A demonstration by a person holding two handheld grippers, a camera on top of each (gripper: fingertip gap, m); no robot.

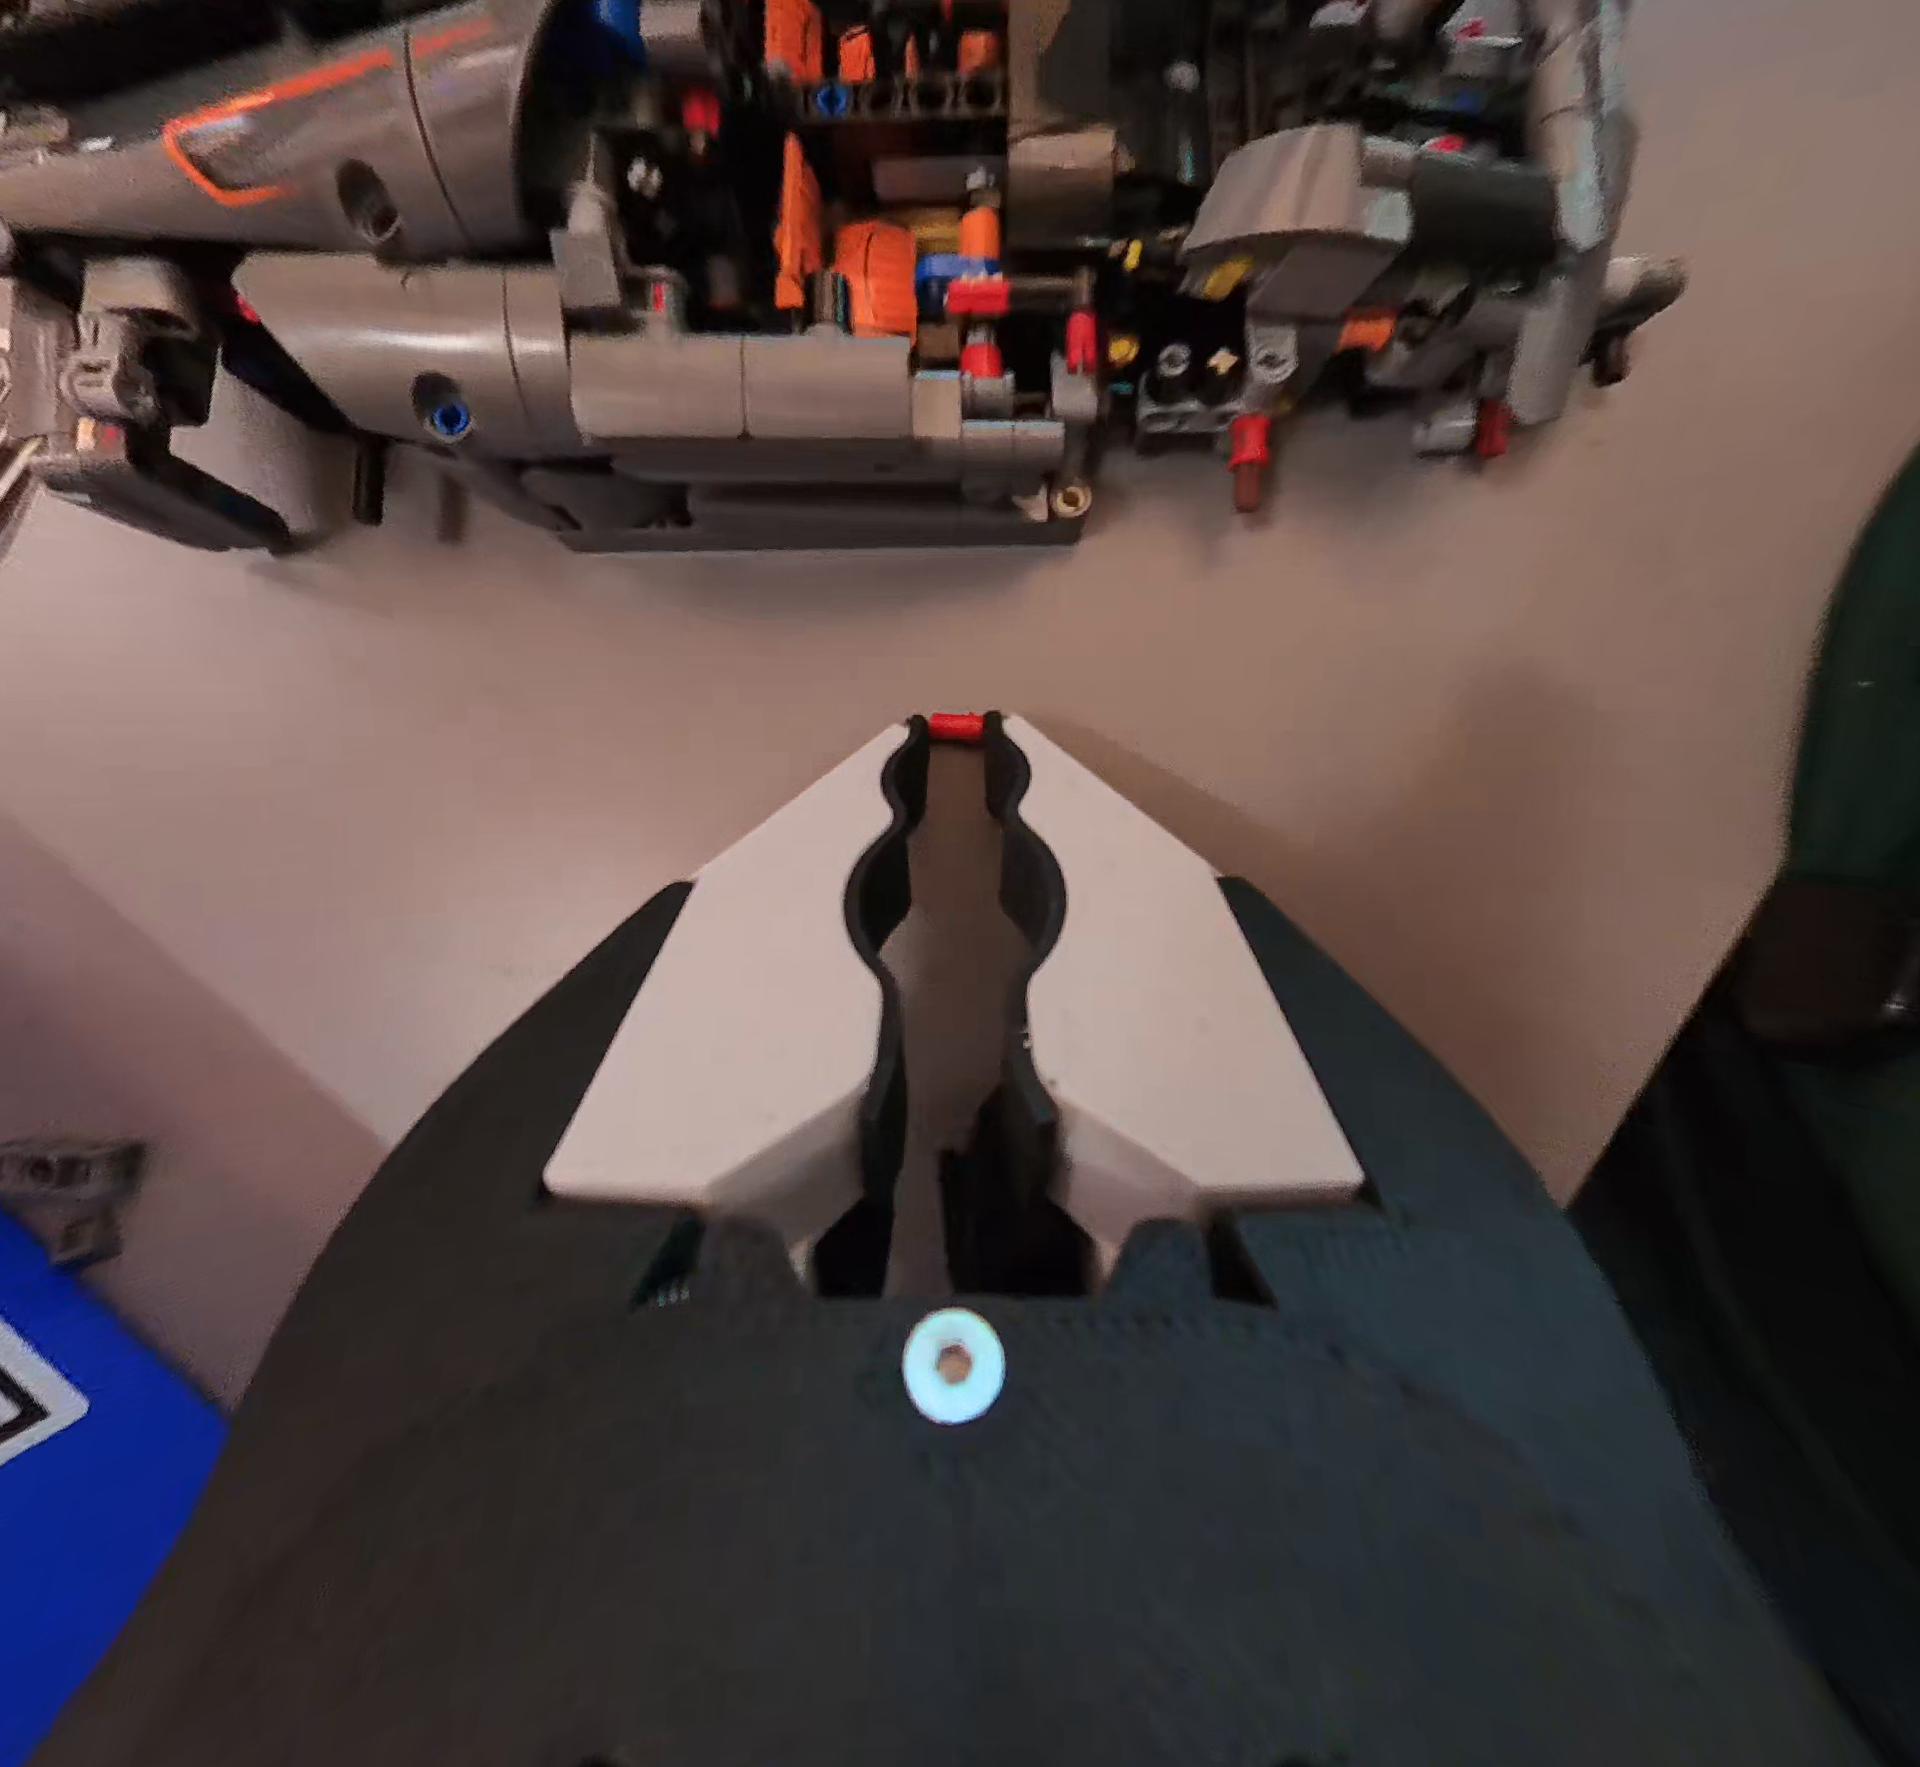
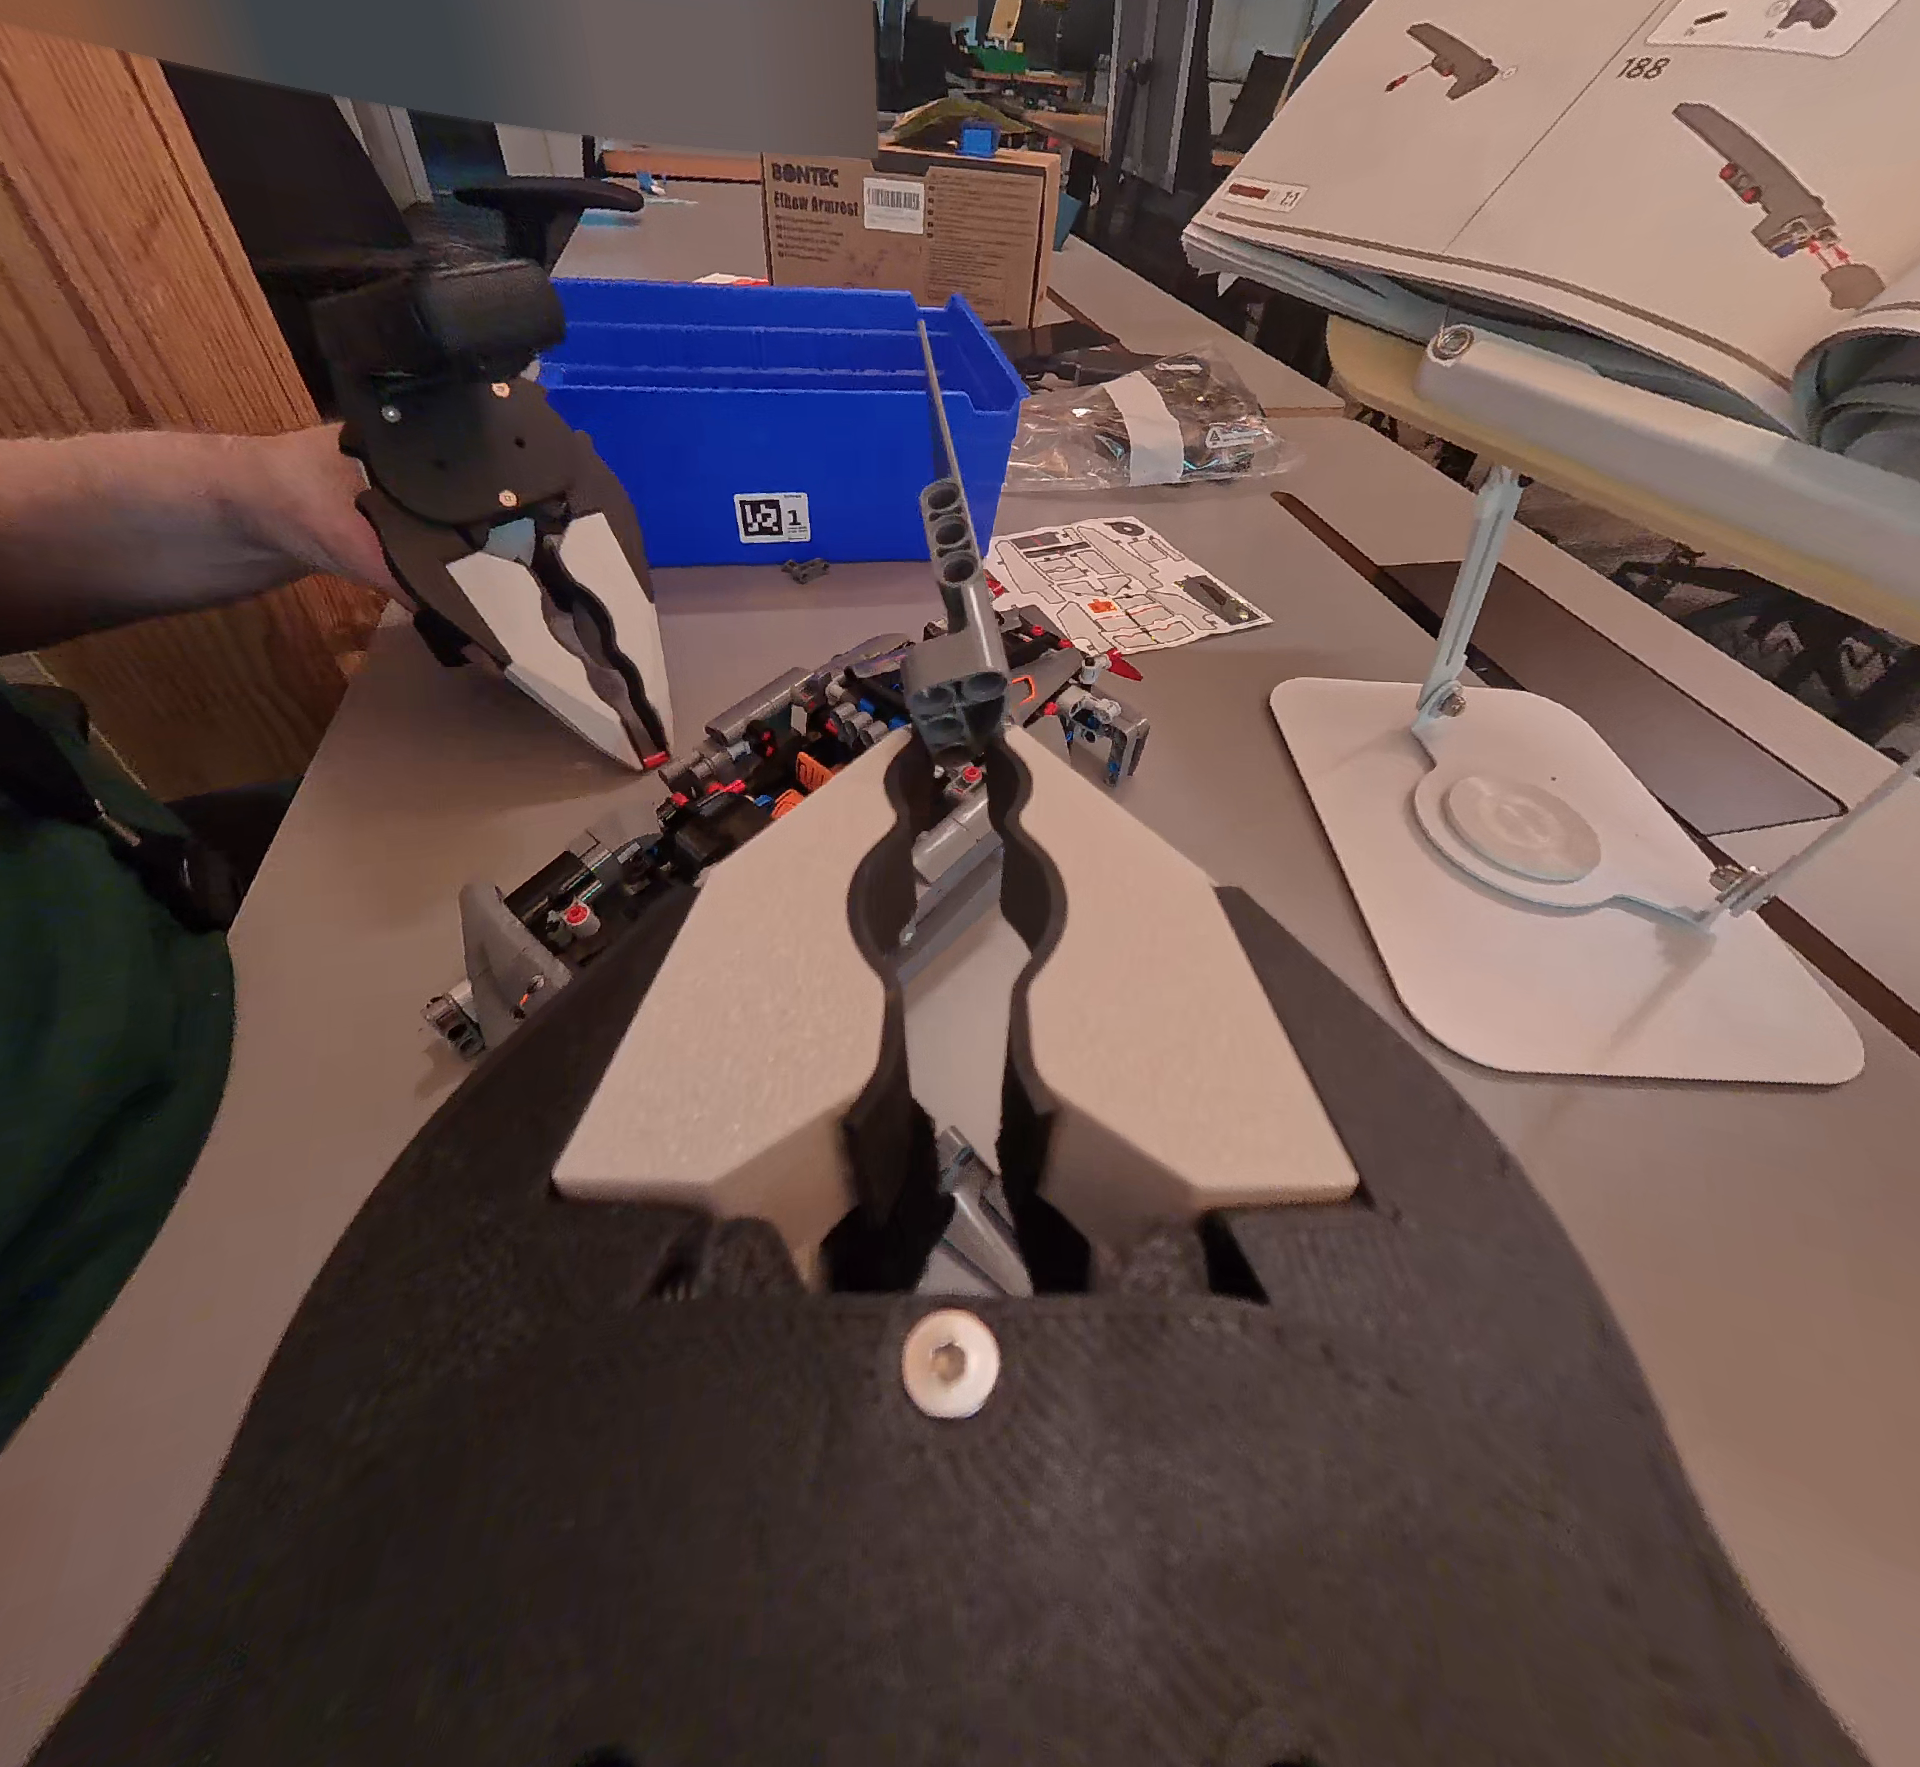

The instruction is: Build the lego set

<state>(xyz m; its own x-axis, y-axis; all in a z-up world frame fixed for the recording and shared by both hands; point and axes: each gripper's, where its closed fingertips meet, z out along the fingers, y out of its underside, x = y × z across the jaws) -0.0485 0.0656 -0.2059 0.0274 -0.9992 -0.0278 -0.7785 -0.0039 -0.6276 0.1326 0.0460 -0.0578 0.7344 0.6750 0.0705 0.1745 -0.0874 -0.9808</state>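
Left gripper [image 1: 957,728]: pinching a small red pin [image 1: 957,726], near the model car [image 1: 790,263].
Right gripper [image 2: 956,761]: clamped on a grey beam piece [image 2: 954,668], above the car.
Advice: align pin with beam hole, push straight.

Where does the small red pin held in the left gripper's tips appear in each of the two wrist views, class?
Left wrist view: red pin just above centre, pinched at the left gripper's tips.
Right wrist view: red pin left of centre, at the far gripper's tips.
Shared landmark: the grey model on the table.
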